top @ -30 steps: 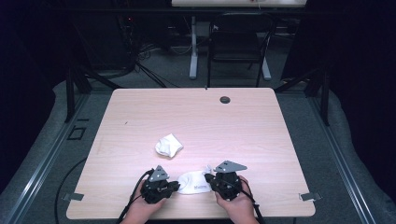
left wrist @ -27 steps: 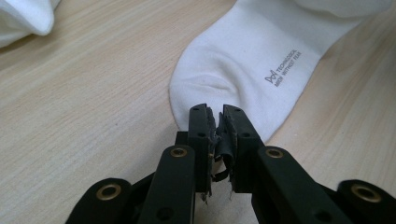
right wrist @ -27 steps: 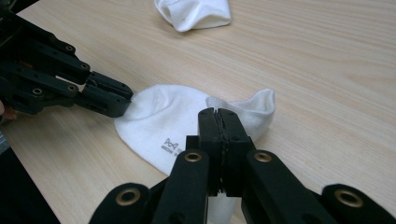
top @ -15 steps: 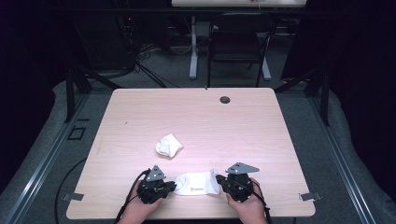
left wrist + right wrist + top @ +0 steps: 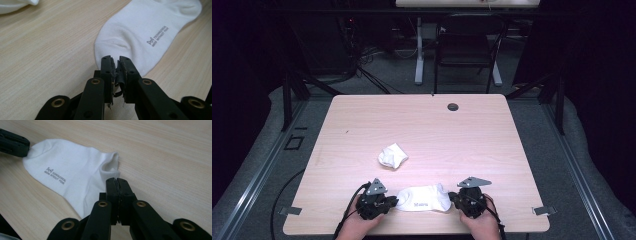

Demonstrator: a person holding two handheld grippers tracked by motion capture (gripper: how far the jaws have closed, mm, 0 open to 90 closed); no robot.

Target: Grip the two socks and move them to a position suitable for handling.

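Near edge of the table (image 5: 422,125): a flat sock (image 5: 424,198) lay stretched left to right between the two grippers, printed side up. The left gripper (image 5: 384,202), held by a hand at the near left, had its jaws clamped on the sock's rounded left end; in the left gripper view (image 5: 115,65) the jaws stood almost together with a thin fold of cloth pinched between them. The right gripper (image 5: 456,199), at the near right, had its jaws shut against each other (image 5: 116,182) at the sock's cuff end; the right gripper view showed the tips at the edge of the cloth beside the cuff opening, and whether any cloth was caught there could not be told.

Farther in, left of centre, a second sock (image 5: 392,155) lay crumpled, well apart from the first. At the far edge sat a dark cable hole (image 5: 453,106).

Likely faults from here: the left pinch held little cloth, so a pull to the right could slip it free. If the right jaws held nothing, a lift would raise one end alone and let the sock fold or bunch.
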